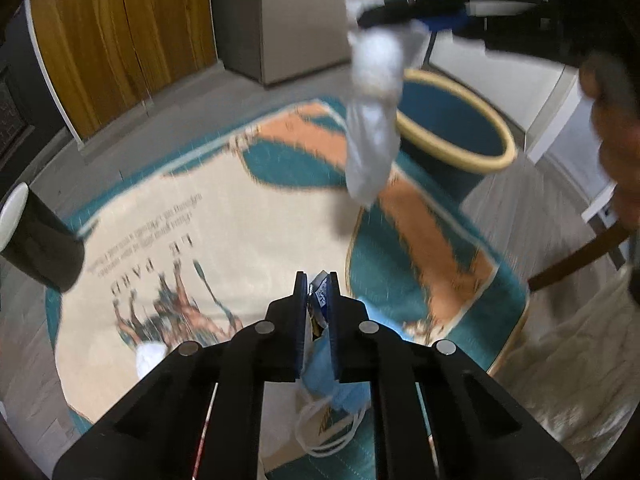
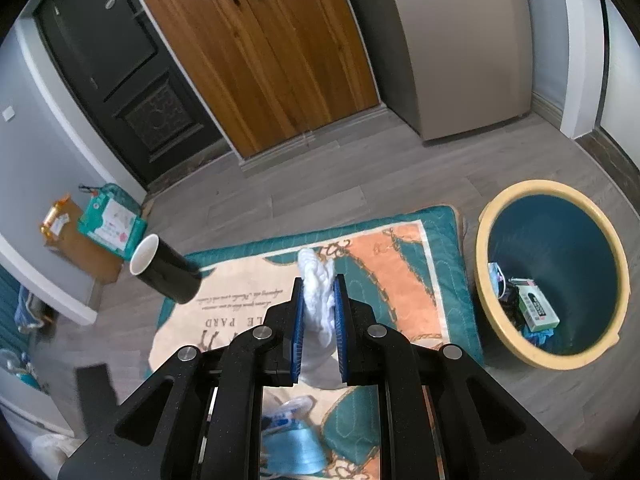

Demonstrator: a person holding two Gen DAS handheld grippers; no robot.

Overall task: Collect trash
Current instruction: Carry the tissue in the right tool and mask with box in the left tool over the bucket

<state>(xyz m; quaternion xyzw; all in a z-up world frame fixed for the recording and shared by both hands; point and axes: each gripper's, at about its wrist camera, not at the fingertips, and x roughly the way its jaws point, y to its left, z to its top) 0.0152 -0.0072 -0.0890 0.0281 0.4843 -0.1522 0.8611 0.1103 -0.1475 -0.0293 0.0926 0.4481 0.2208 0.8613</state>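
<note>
My left gripper (image 1: 317, 280) is shut on a blue face mask (image 1: 334, 384), with a small white-blue scrap pinched at the tips. The mask's white ear loops dangle below, over the rug (image 1: 240, 220). My right gripper (image 2: 318, 280) is shut on a crumpled white tissue (image 2: 316, 304). In the left wrist view the right gripper (image 1: 360, 16) hangs high at the top with the white tissue (image 1: 372, 120) drooping from it, near the teal bin (image 1: 480, 156). The teal bin, with a yellow rim (image 2: 486, 236), stands right of the rug and holds a box and other scraps.
A black cup (image 2: 168, 272) with a white inside lies on its side at the rug's left corner. A small white wad (image 1: 150, 356) lies on the rug. A wooden cabinet (image 2: 272, 60), dark door and grey unit line the far wall. Part of a person (image 1: 616, 128) shows at the right.
</note>
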